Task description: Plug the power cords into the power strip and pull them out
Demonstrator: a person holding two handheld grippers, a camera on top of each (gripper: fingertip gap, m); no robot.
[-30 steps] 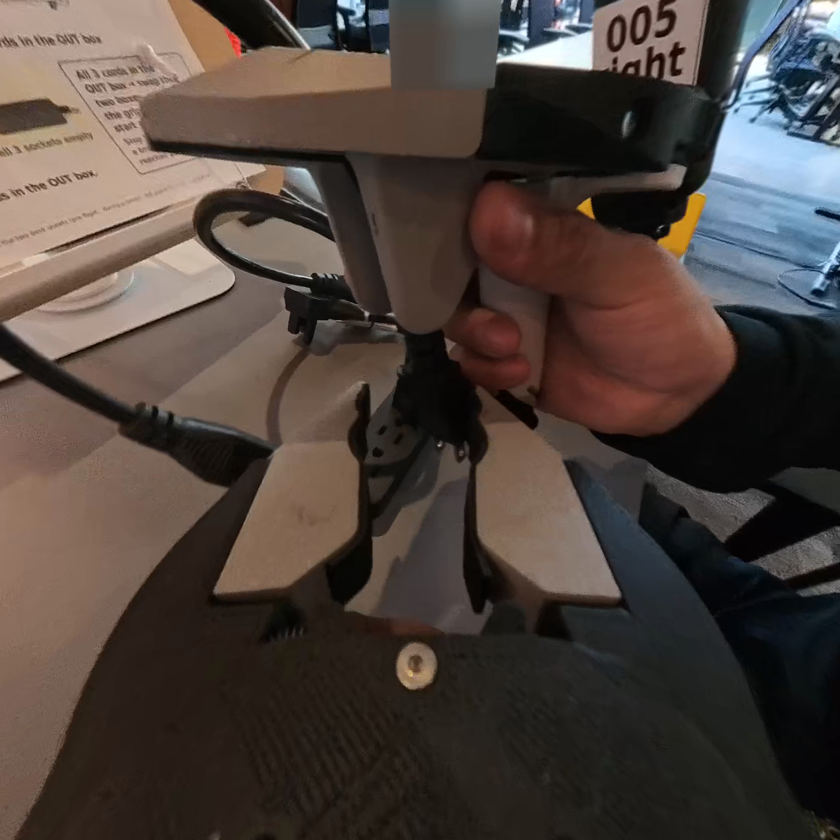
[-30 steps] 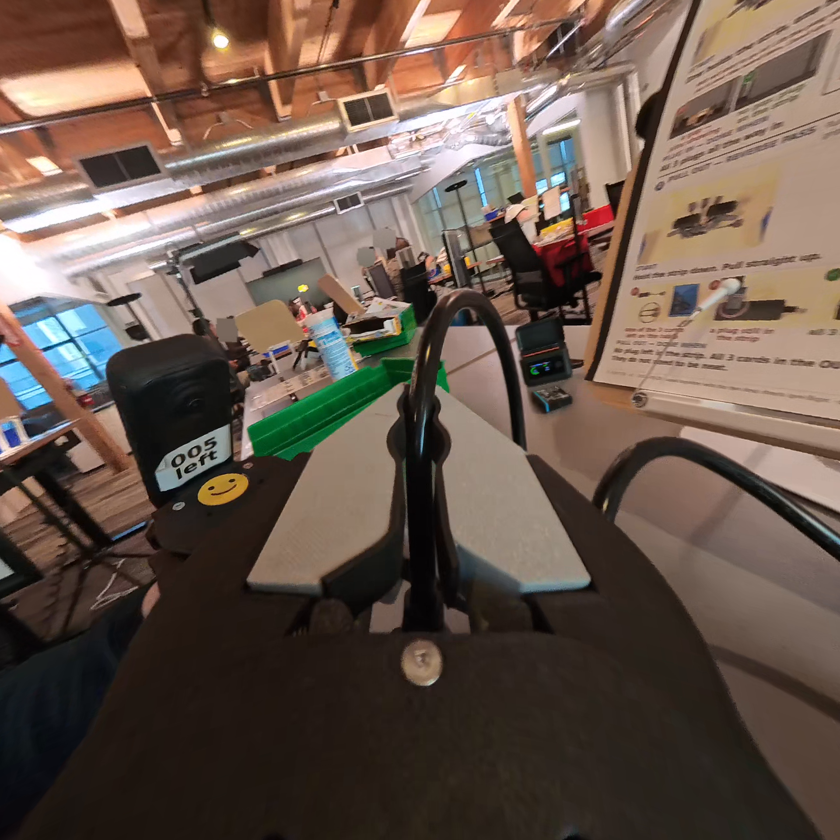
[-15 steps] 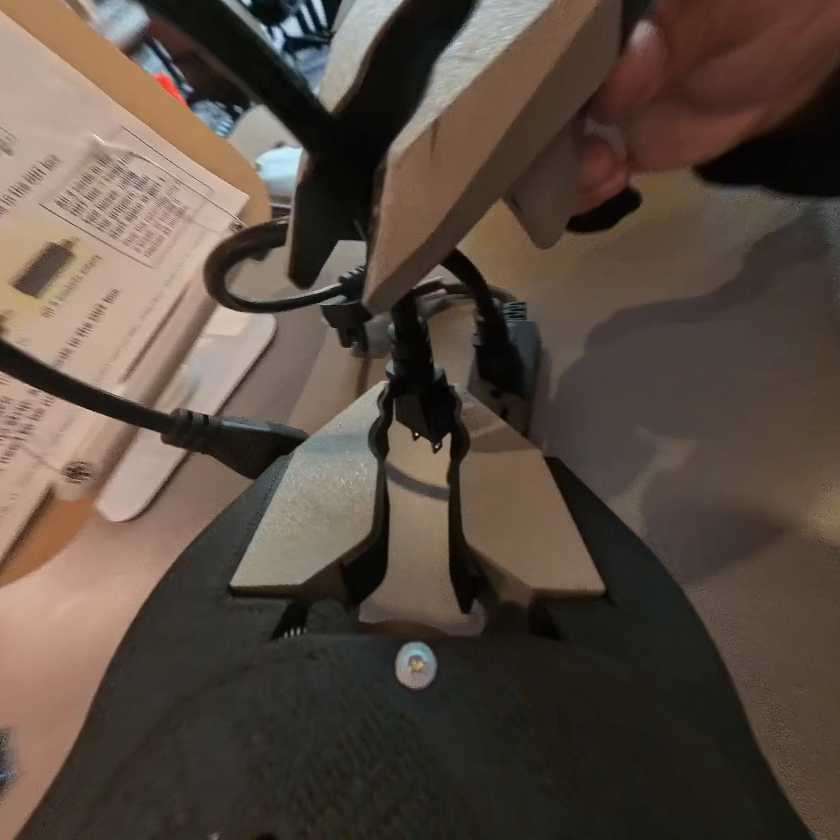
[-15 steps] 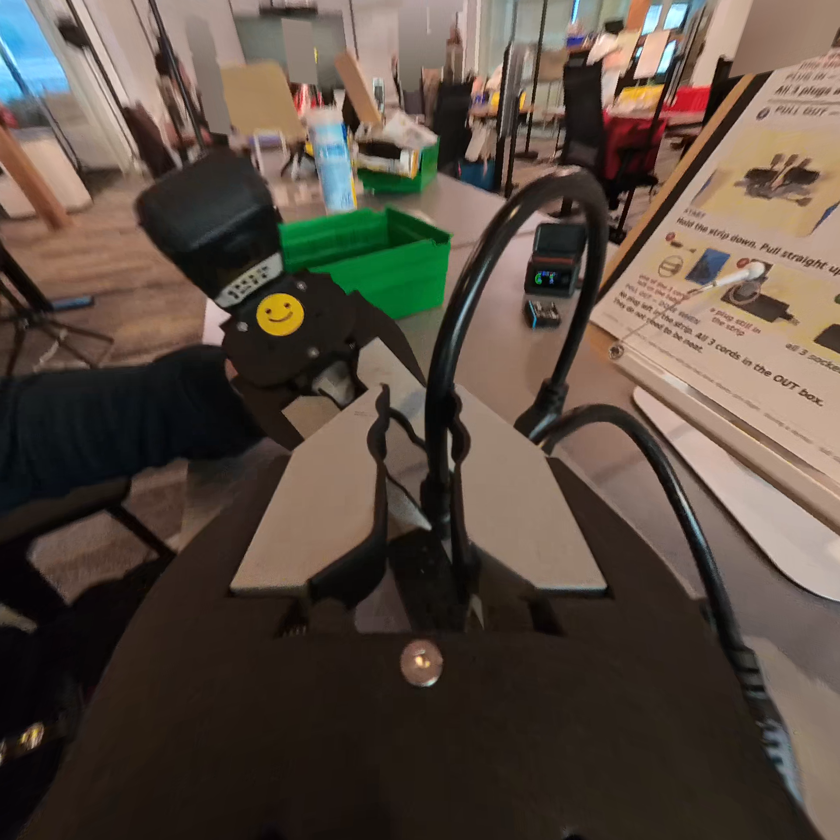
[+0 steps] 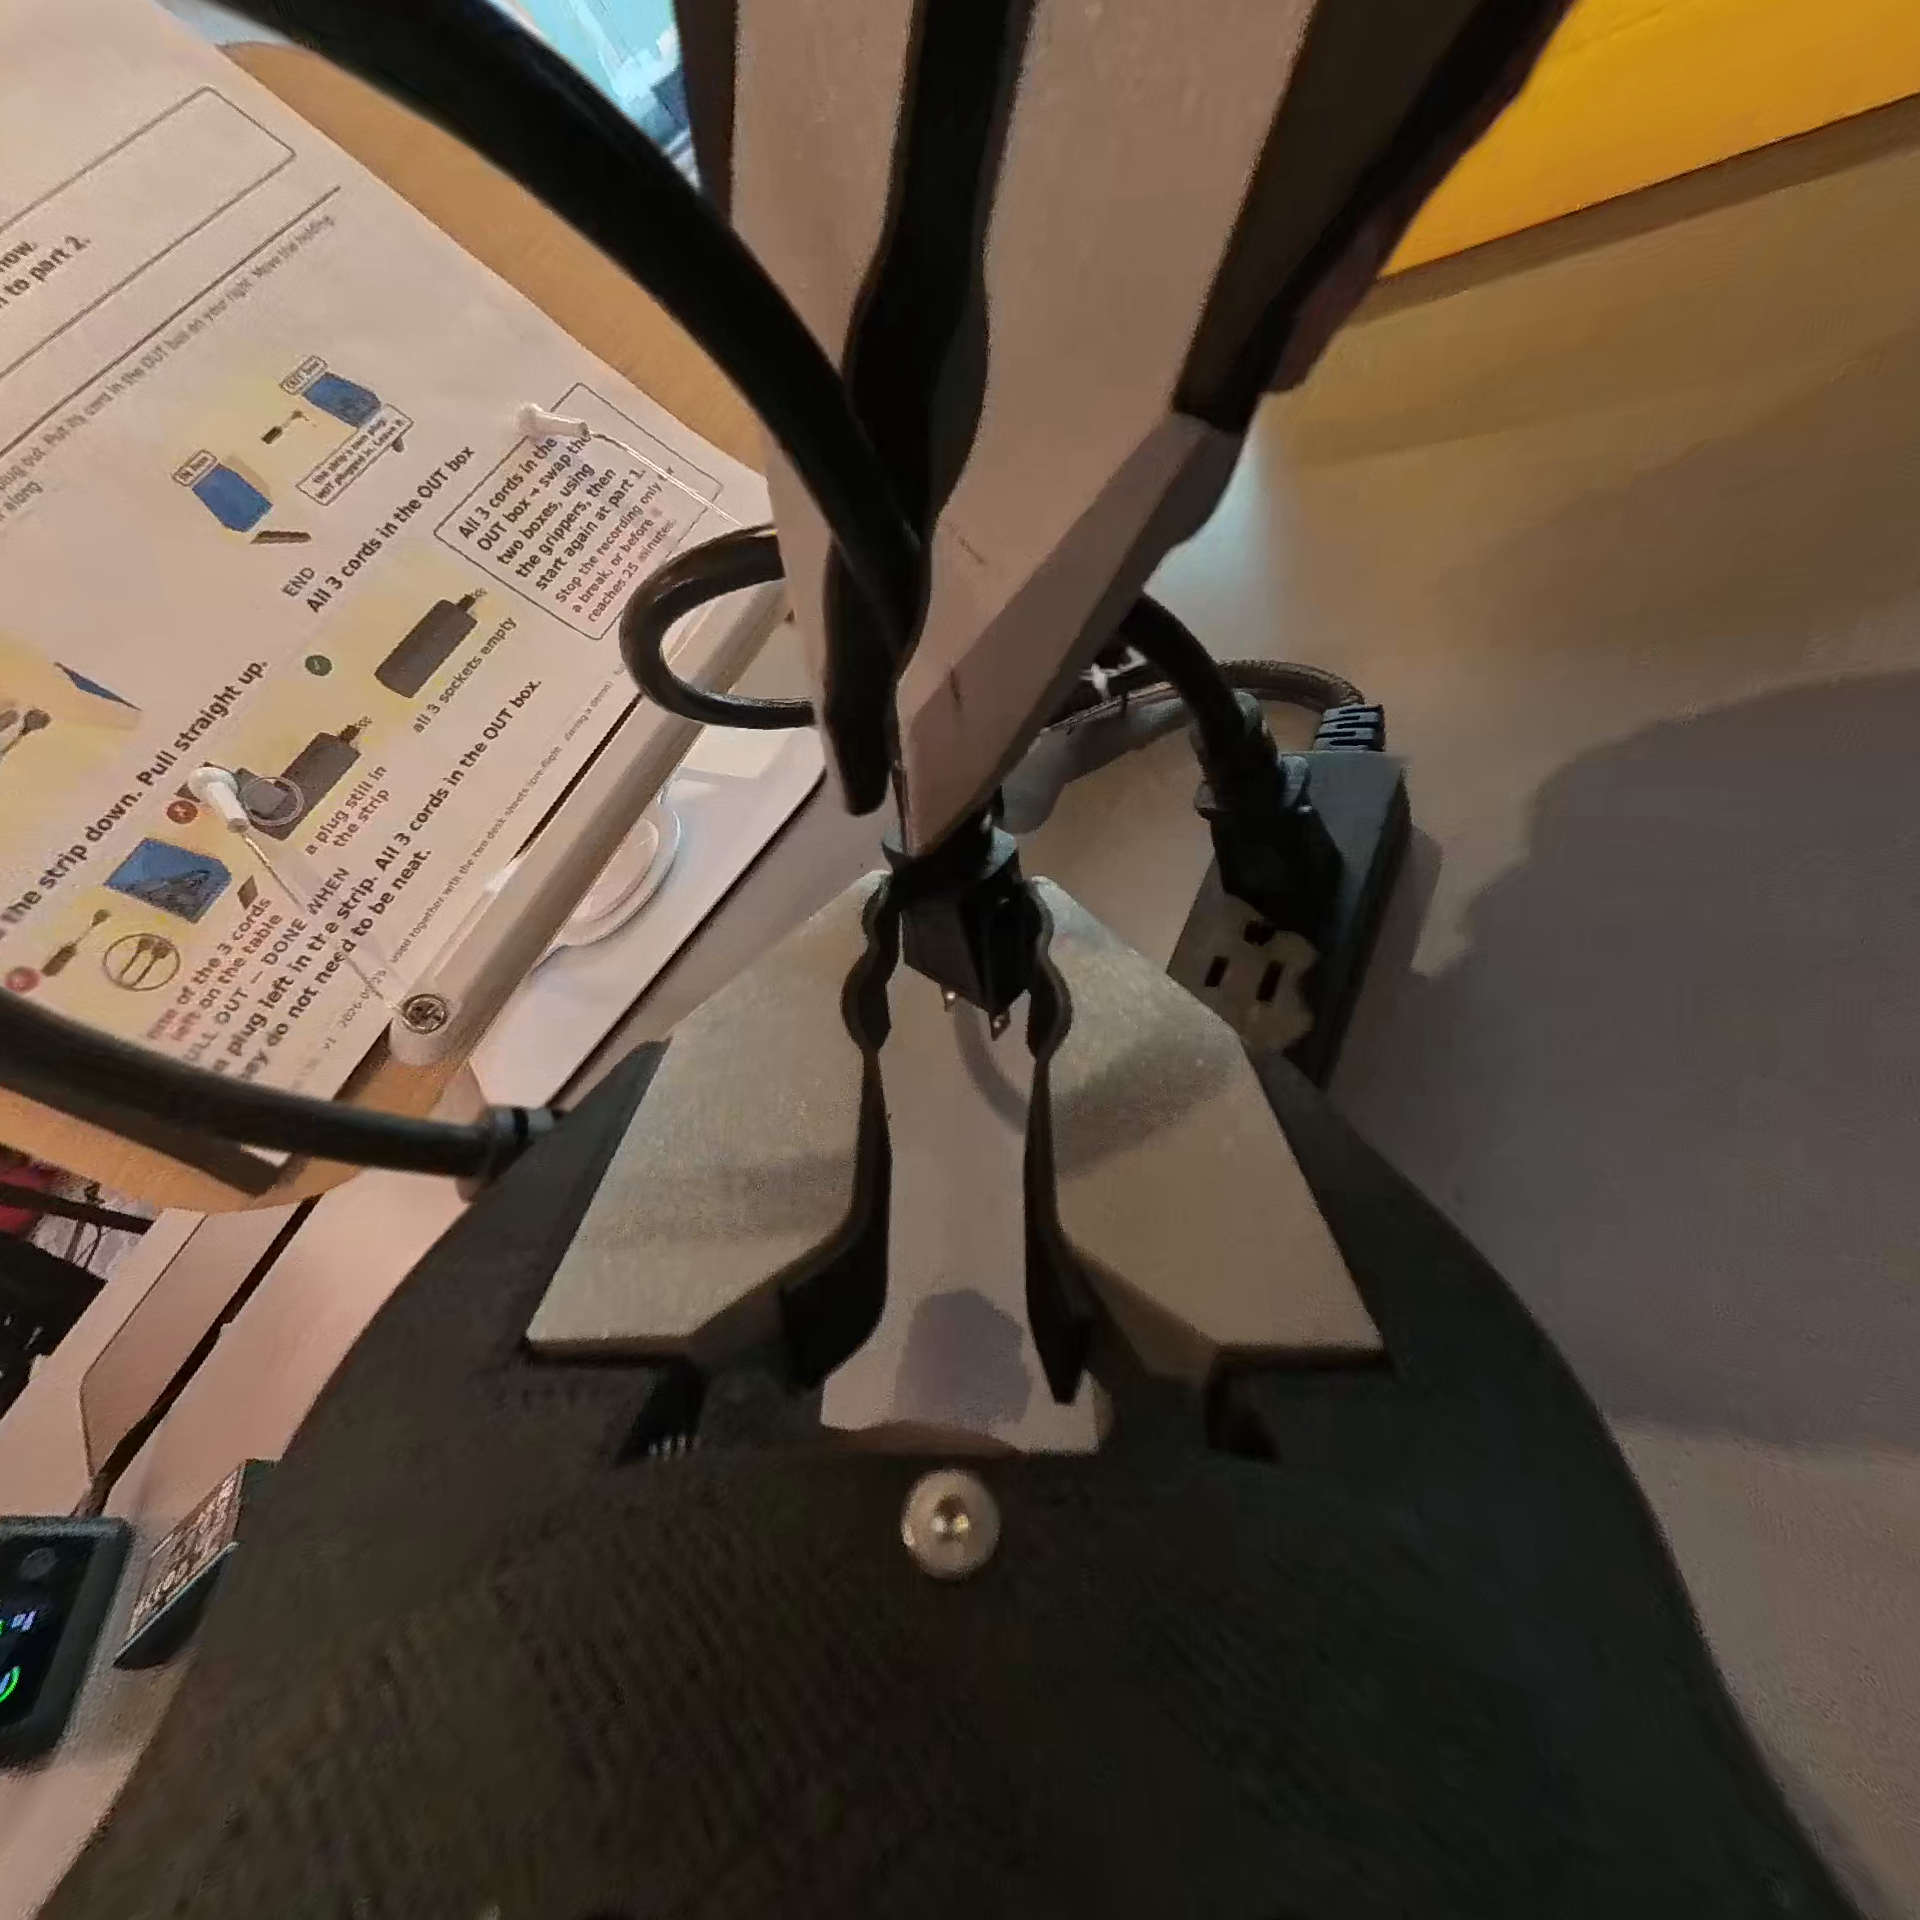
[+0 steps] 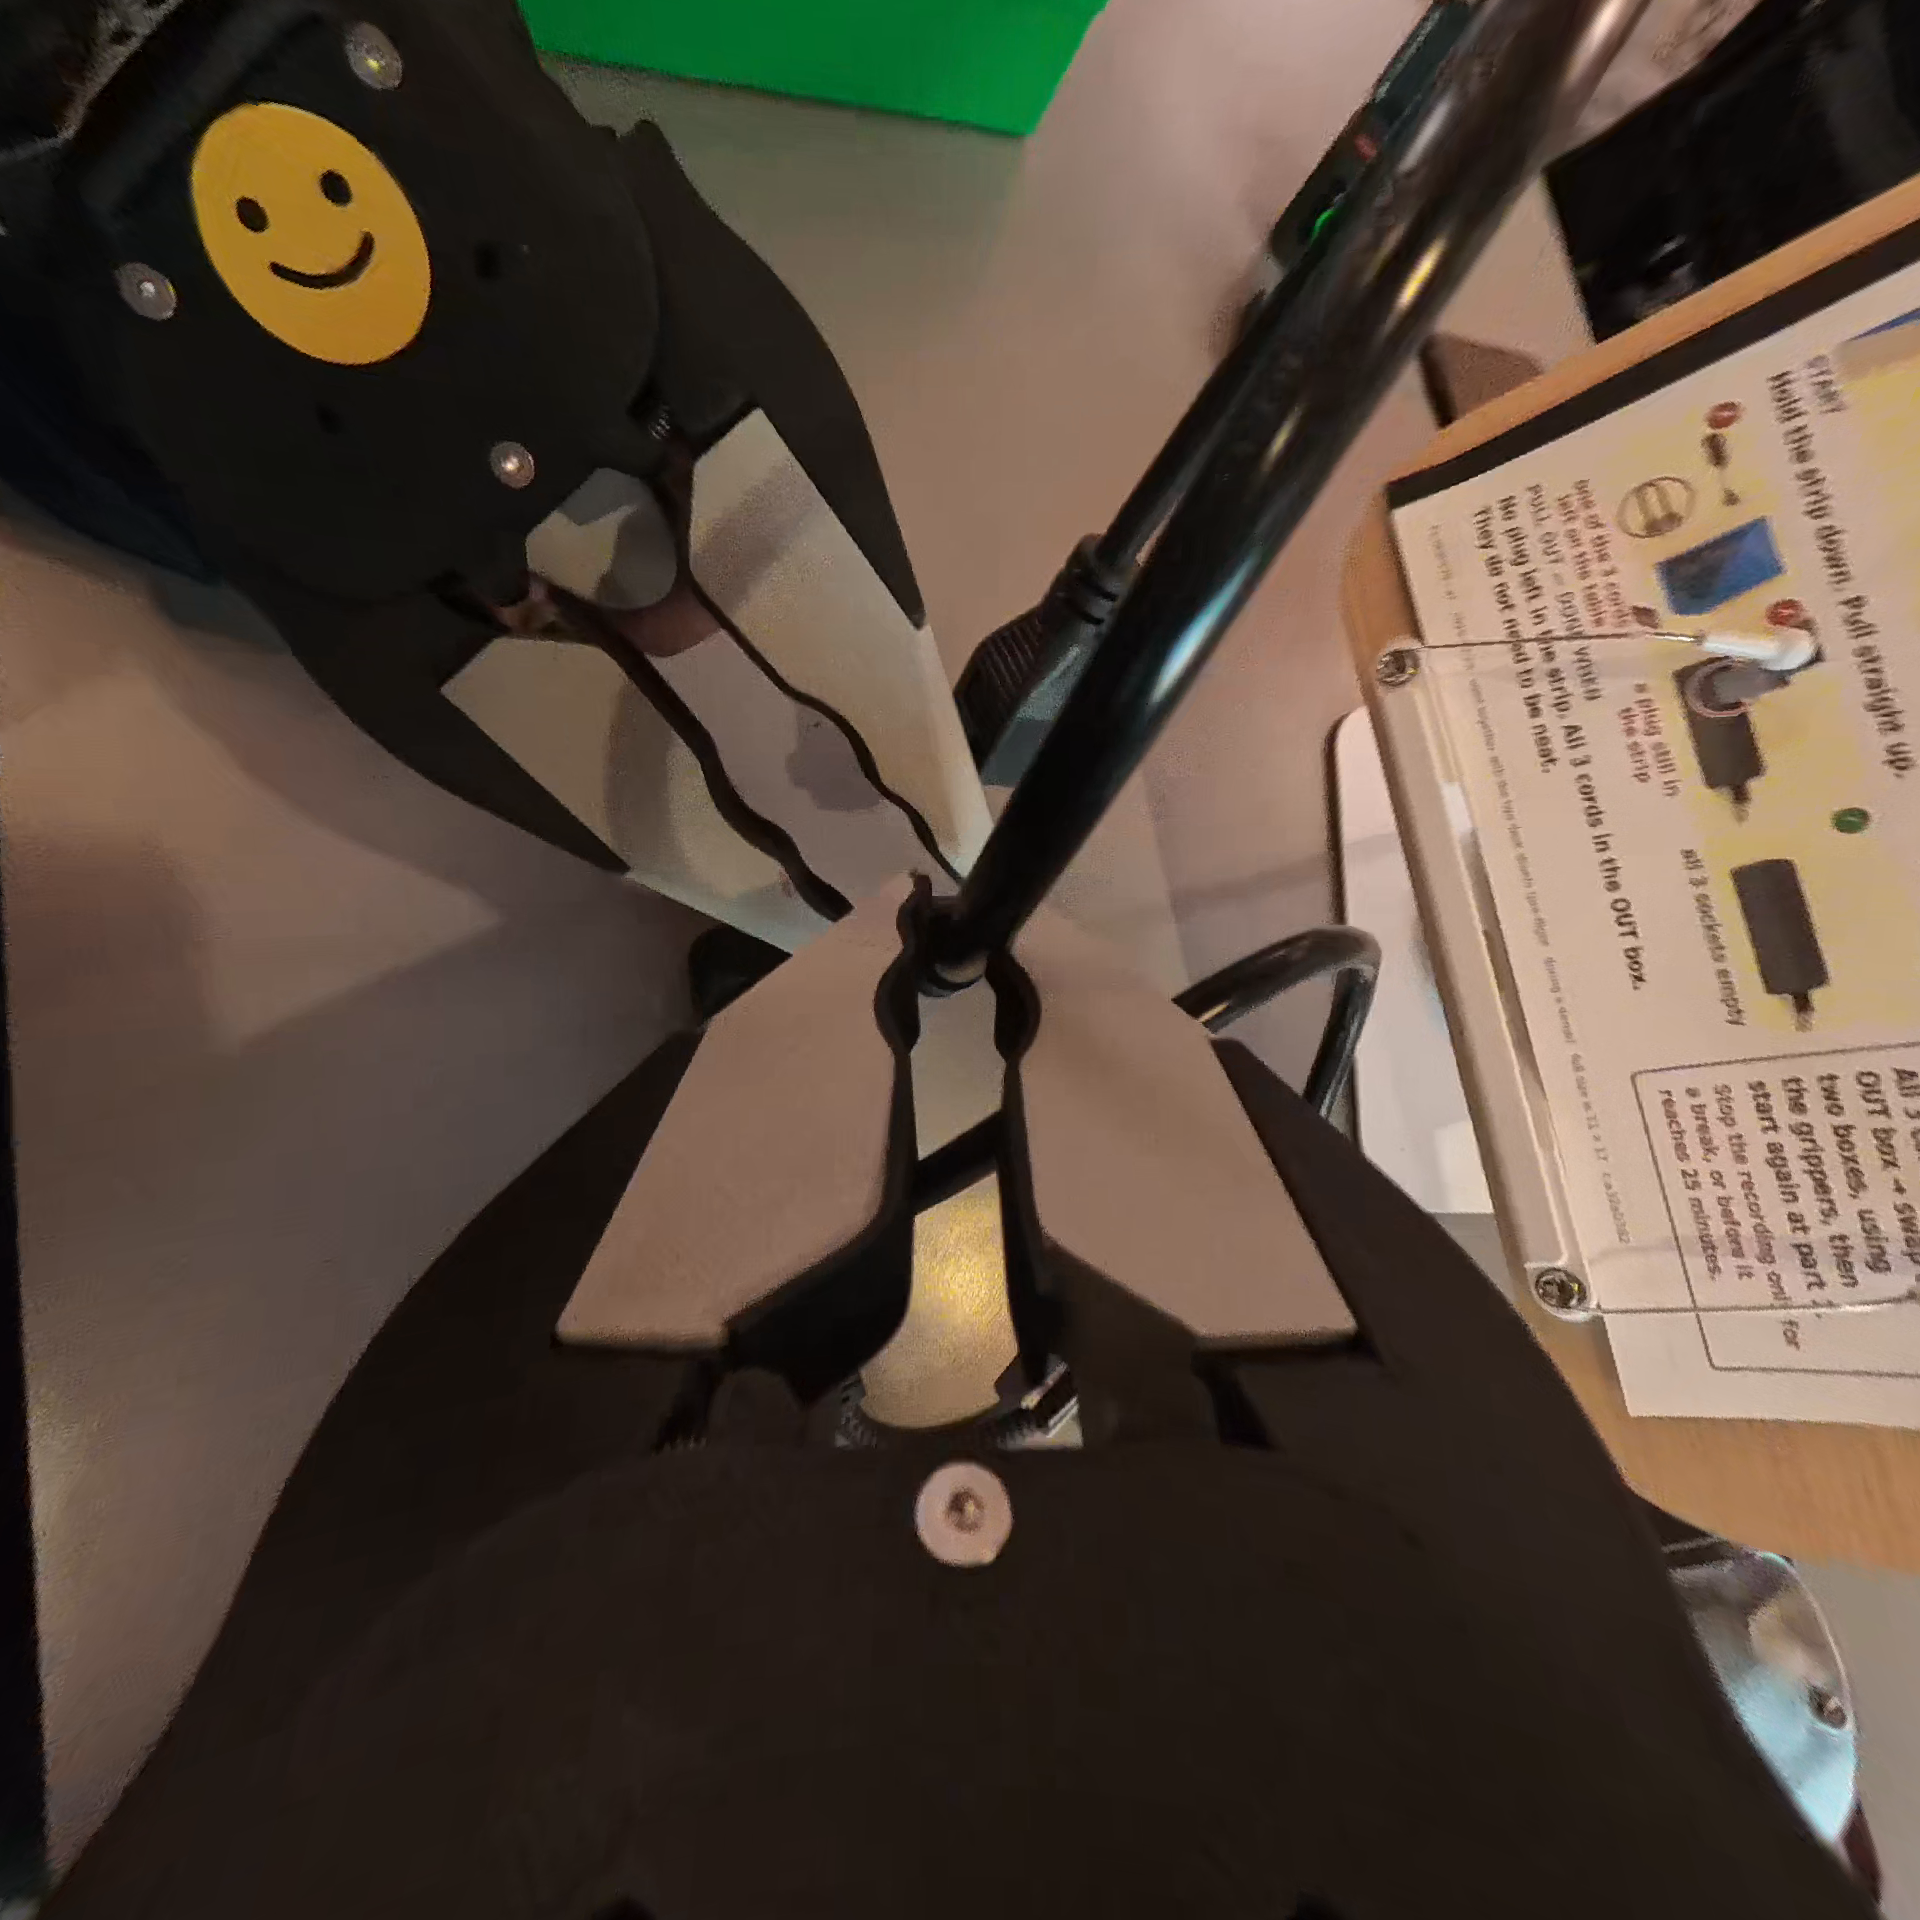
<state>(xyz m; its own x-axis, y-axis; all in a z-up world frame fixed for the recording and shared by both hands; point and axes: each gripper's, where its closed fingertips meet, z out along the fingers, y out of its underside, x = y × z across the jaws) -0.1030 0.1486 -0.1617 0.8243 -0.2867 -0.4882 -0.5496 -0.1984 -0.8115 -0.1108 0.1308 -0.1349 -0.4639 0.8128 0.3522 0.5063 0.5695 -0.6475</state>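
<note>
Fingers (image 6: 790, 1122) of the right gripper (image 6: 956, 977): clenched at the tips on a black power cord (image 6: 1226, 499), just behind its plug (image 5: 971, 940); the plug itself is hidden under these fingers in the right wrist view. Fingers (image 5: 727, 1122) of the left gripper (image 5: 956, 971): parted, one on each side of the plug; whether they touch it cannot be told. Plug: hangs prongs-down in the air, clear of the desk (image 5: 1662, 1247), near the power strip (image 5: 1309, 935).

Power strip: black, lying on the desk, partly cut off behind the left gripper's right finger. One empty socket shows; a second black plug (image 5: 1262, 821) is seated in the socket beyond it. Further sockets cannot be made out.

Second cord (image 5: 260, 1117): runs in from the left edge, its end hidden behind the left gripper body.

Instruction sheet (image 6: 1704, 852): on a tilted wooden board, right of the cord, partly out of frame.

Green bin (image 6: 831, 52): only a lower edge shows at the top; contents not visible.

Small black device (image 5: 31, 1642): lit screen, cut off at the left edge.
</note>
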